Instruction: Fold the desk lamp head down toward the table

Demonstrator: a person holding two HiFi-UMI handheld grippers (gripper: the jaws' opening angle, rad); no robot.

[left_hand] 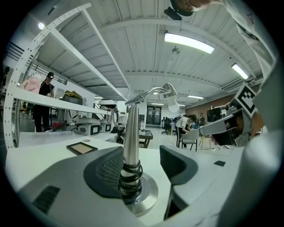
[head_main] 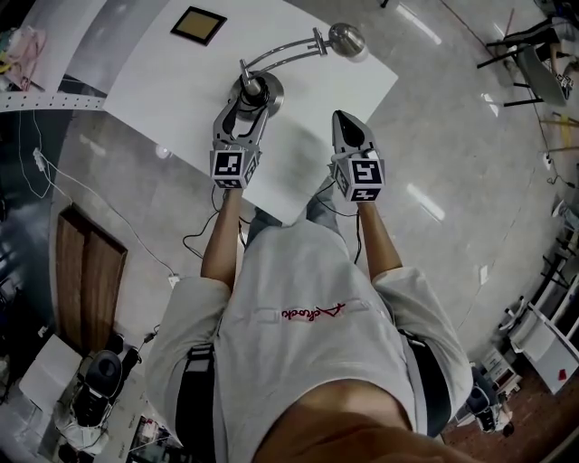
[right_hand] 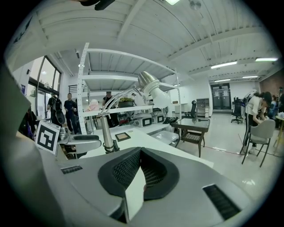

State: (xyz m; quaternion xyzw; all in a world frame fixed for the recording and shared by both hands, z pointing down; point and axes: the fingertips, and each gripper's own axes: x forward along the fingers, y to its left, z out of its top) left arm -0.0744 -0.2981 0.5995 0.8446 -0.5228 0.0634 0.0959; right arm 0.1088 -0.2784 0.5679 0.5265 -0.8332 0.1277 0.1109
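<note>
A chrome desk lamp stands on the white table (head_main: 181, 86). Its round base (head_main: 274, 87) carries an upright stem (left_hand: 131, 133), and a curved arm (head_main: 288, 52) reaches right to the lamp head (head_main: 347, 41), which is raised above the table. My left gripper (head_main: 253, 98) is open, with the stem low down between its jaws (left_hand: 138, 165); its pads do not press on it. My right gripper (head_main: 346, 122) is shut on nothing (right_hand: 141, 153) and hovers over the table's near edge, right of the base. From there the lamp head (right_hand: 148, 82) shows high up, tilted.
A dark-framed square tile (head_main: 199, 24) lies at the table's far left. A white shelf rack (left_hand: 53, 53) stands beyond the table. The table's near corner (head_main: 285, 217) is by the person's body. People, chairs and a small table (right_hand: 195, 128) stand further off on the floor.
</note>
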